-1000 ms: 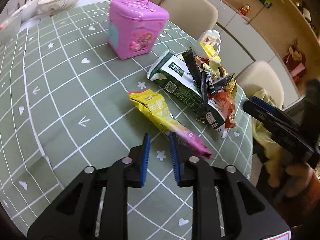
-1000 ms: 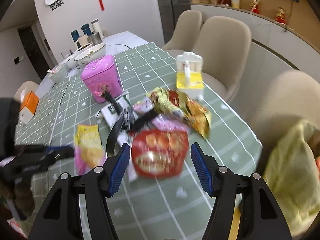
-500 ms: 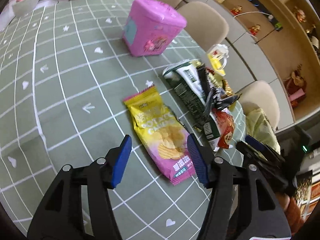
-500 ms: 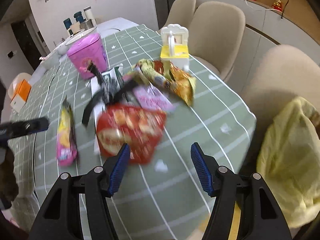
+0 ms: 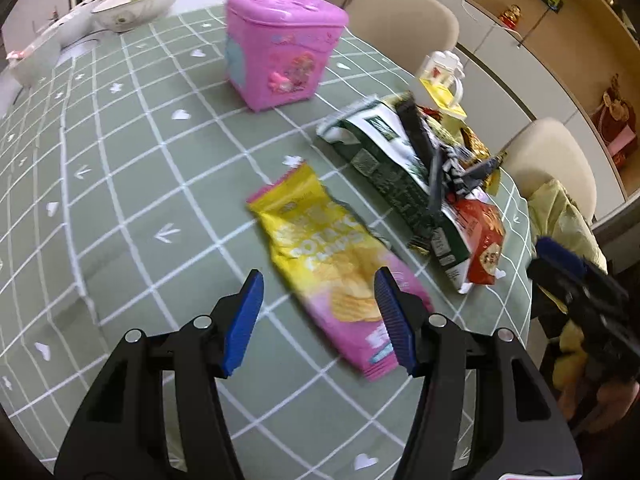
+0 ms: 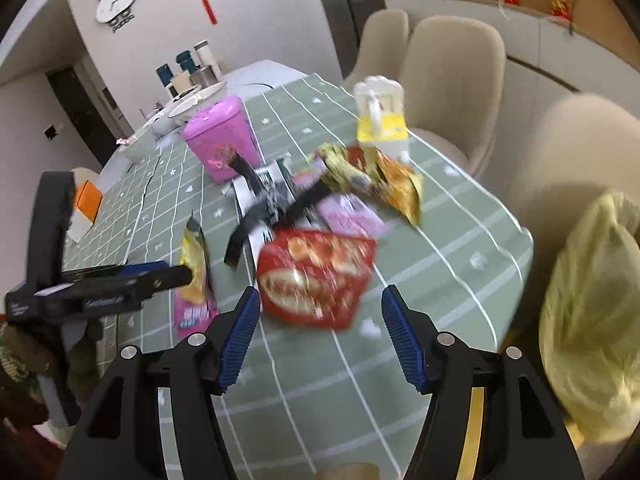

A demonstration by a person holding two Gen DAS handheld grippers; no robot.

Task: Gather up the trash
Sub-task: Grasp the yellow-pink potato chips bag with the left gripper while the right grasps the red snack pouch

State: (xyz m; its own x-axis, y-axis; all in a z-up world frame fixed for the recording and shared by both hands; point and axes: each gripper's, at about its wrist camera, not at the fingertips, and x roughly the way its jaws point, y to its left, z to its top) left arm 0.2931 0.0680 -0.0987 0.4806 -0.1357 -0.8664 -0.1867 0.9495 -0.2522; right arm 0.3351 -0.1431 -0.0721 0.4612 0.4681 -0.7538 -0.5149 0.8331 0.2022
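Your left gripper (image 5: 318, 320), jaws wide, straddles the yellow chip bag (image 5: 332, 264) lower centre; right gripper (image 6: 320, 330), equally wide, faces the red wrapper (image 6: 316, 276).

Each gripper is built of black plastic arms with triangular cut-outs. On the left gripper (image 5: 318, 322) two blue ribbed pads (image 5: 244, 320) are fitted, and round silver screws are seen at the joints. The same blue pads (image 6: 402, 338) and silver screws are seen on the right gripper (image 6: 320, 338), and a yellow strip is seen through a slot in its right arm. White lettering is printed on the side of the left gripper's body, too blurred to be read.
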